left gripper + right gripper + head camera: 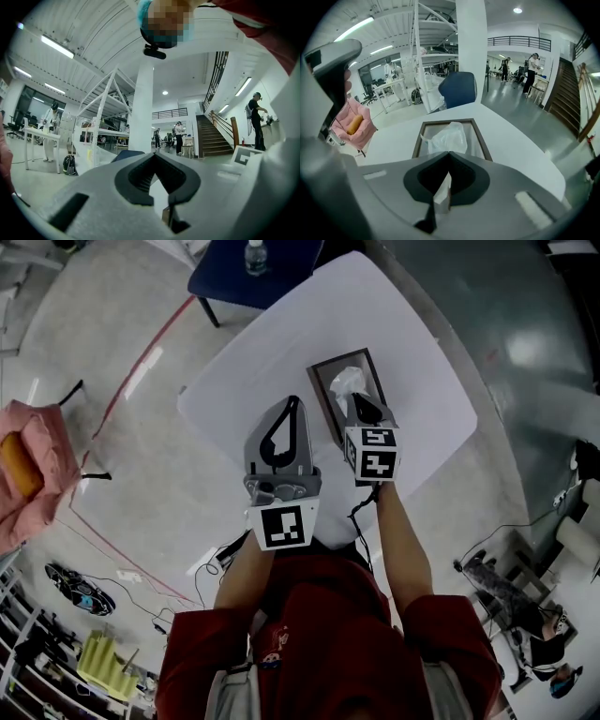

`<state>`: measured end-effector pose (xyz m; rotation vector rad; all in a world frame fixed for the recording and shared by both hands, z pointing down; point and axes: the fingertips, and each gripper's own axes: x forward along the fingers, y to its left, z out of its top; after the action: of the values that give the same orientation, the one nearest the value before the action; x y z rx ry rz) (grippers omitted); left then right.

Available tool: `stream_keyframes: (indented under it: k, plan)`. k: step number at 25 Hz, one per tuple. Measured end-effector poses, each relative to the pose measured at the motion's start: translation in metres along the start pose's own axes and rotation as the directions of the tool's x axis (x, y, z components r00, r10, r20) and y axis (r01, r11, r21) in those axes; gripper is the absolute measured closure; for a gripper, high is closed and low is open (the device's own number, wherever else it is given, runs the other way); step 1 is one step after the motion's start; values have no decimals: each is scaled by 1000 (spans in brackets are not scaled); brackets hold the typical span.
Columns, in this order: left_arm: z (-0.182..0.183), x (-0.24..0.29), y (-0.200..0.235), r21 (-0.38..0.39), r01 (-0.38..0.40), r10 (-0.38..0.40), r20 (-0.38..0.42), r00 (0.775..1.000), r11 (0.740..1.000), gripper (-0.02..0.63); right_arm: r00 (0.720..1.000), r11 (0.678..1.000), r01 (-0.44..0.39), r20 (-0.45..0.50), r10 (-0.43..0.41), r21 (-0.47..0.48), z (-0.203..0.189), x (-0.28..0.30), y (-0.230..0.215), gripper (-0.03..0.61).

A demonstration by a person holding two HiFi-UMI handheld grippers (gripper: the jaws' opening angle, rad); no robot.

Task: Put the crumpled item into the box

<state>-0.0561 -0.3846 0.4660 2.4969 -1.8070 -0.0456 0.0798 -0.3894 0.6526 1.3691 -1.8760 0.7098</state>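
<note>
Jaws of the right gripper (449,153) are clenching the white crumpled item (449,136), hanging inside the box (436,122) at twelve o'clock. Left gripper (293,401), pinched together empty, is hovering at the box's eight o'clock.

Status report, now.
Left gripper shut, empty, over the table. Right gripper shut on crumpled item, above the box. No obstruction seen.
</note>
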Motion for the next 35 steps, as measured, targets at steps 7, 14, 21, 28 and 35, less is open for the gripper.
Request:
stream_keyframes:
  k: [7,14,21,28,35]
  plan:
    - [-9,10,10,-20,-16,16,6,1000,1000,611,994,1000,-5,-106,4,-14,-8,27,-2,575]
    - [-16,15,15,-30,-24,24,2,1000,999,611,981,1000,-17,-194,12,-25,-15,50,-2,575]
    - [-25,18,18,-43,-26,26,-8,1000,999,611,950,998,-35,-311,18,-50,-32,60,2,572]
    - [-30,20,18,-49,-22,21,-22,1000,999,611,935,998,-51,-353,33,-42,-34,64,3,560]
    - [-34,20,19,-47,-20,19,-32,999,999,611,931,996,-84,-356,83,15,-33,65,4,525]
